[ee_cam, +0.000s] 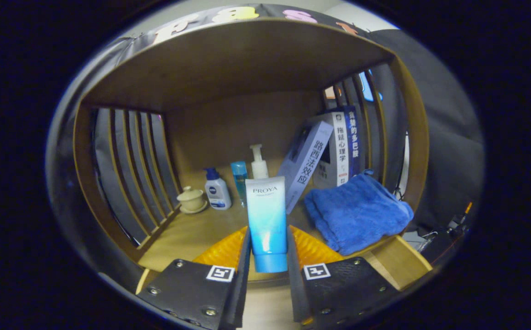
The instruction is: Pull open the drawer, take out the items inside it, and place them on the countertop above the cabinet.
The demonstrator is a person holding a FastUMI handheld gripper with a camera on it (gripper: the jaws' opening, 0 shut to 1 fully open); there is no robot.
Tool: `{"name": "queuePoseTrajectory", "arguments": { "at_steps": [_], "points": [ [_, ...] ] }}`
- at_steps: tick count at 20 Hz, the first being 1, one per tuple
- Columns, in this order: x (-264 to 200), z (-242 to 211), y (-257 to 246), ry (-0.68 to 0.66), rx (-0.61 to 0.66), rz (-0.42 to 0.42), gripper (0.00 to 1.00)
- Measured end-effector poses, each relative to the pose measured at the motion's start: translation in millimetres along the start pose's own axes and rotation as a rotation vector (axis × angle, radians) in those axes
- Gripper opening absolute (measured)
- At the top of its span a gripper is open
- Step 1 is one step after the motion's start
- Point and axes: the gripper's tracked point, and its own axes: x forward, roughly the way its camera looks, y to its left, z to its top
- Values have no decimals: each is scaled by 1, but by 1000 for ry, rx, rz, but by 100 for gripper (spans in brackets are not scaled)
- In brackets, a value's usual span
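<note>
Several things crowd the wooden countertop [192,233] inside the slatted cabinet frame [123,151], and reading from the left they begin with a small cream lidded cup [191,200] on its saucer, close by the left slats. Just beside it stands a white pump bottle with a dark blue cap [217,189], then a slim clear-blue bottle [239,179], then a white pump dispenser [259,164] farther back near the rear panel. In the middle, the gripper [268,256] has its two fingers clamped on the lower part of a white-and-blue tube [267,220], which stands upright, cap end down, between them and hides part of the slim bottle and the dispenser behind it. To its right a pale lilac book [306,160] leans against two upright books [341,146] that stand by the right slats. Ahead of those books a folded blue towel [355,213] lies near the front right corner of the top, well clear of the tube. Whether the tube's cap touches the wood cannot be told. Dark booth cloth [439,137] hangs behind the slats and to the right of the frame.
</note>
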Motion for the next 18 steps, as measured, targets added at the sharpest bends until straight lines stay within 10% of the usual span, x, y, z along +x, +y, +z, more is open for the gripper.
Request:
{"name": "queuePoseTrajectory", "arguments": {
  "at_steps": [10,18],
  "points": [
    [43,-38,20,29,-16,-17,42],
    [4,-18,9,-35,-29,-42,100]
  ]
}}
